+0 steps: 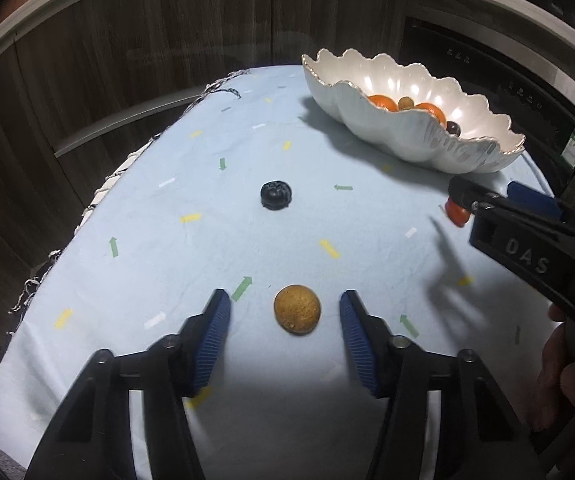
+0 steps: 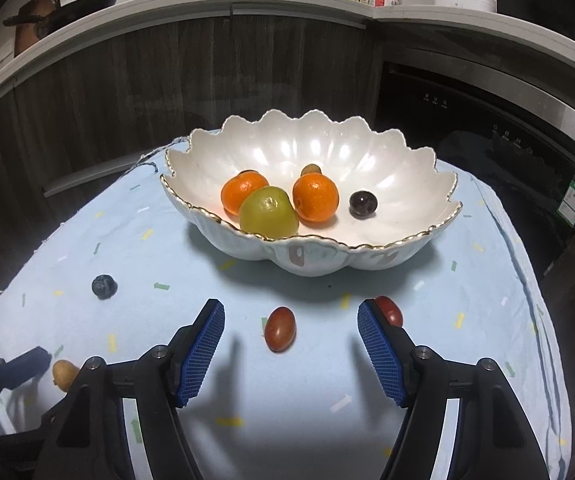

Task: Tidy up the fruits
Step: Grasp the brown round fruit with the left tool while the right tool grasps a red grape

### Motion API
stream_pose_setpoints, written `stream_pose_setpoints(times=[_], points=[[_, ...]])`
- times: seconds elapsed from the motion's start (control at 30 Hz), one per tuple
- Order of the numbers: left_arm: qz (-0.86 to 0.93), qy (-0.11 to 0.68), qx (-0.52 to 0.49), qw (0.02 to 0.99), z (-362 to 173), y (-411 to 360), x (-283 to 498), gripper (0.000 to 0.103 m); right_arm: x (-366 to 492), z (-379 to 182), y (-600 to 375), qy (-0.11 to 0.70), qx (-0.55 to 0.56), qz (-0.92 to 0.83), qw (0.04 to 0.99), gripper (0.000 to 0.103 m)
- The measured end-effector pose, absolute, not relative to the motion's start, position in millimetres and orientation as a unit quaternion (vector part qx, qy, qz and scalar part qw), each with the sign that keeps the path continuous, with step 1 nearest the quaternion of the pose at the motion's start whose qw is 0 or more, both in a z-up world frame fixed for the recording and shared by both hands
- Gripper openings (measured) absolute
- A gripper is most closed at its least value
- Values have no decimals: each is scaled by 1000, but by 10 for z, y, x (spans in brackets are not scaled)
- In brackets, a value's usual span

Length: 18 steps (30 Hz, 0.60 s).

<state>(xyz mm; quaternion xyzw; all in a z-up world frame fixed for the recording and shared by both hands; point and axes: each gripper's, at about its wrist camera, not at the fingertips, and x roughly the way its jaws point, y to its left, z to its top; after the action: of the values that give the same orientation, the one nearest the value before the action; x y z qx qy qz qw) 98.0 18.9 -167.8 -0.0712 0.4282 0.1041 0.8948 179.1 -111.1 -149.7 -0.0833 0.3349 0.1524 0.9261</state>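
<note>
Your left hand-held gripper [image 1: 285,312] stands released, its blue pads on either side of a round brown fruit [image 1: 297,309] on the desk [image 1: 167,264], not touching it. Your right hand-held gripper [image 2: 291,320] is also released, with a red oval fruit [image 2: 280,329] lying between its pads and a second red fruit [image 2: 390,309] just behind the right pad. A blueberry [image 1: 276,196] sits apart. The scalloped bowl [image 2: 327,148] holds two oranges [image 2: 315,198], a green fruit [image 2: 268,211] and a dark grape [image 2: 362,203].

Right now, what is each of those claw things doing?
Left gripper: open, straddling the tan fruit, not touching.
Right gripper: open, empty, around a red fruit.
</note>
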Motion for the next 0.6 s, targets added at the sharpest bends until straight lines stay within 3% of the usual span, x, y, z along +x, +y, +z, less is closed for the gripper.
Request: stream_pose_setpoints(times=[0.1, 0.27, 0.5, 0.6], points=[[96, 428, -66, 896, -1685, 156, 986, 44, 1825, -1519, -1109, 343, -80, 151, 923, 66], [92, 427, -74, 897, -1678, 180, 990, 43, 1903, -1588, -1097, 367, -76, 152, 915, 50], [98, 426, -72, 897, -1674, 197, 1003, 31, 1947, -1662, -1070, 390, -74, 156, 904, 41], [94, 426, -68, 897, -1672, 179, 1004, 27, 1975, -1698, -1068, 402, -73, 158, 899, 29]])
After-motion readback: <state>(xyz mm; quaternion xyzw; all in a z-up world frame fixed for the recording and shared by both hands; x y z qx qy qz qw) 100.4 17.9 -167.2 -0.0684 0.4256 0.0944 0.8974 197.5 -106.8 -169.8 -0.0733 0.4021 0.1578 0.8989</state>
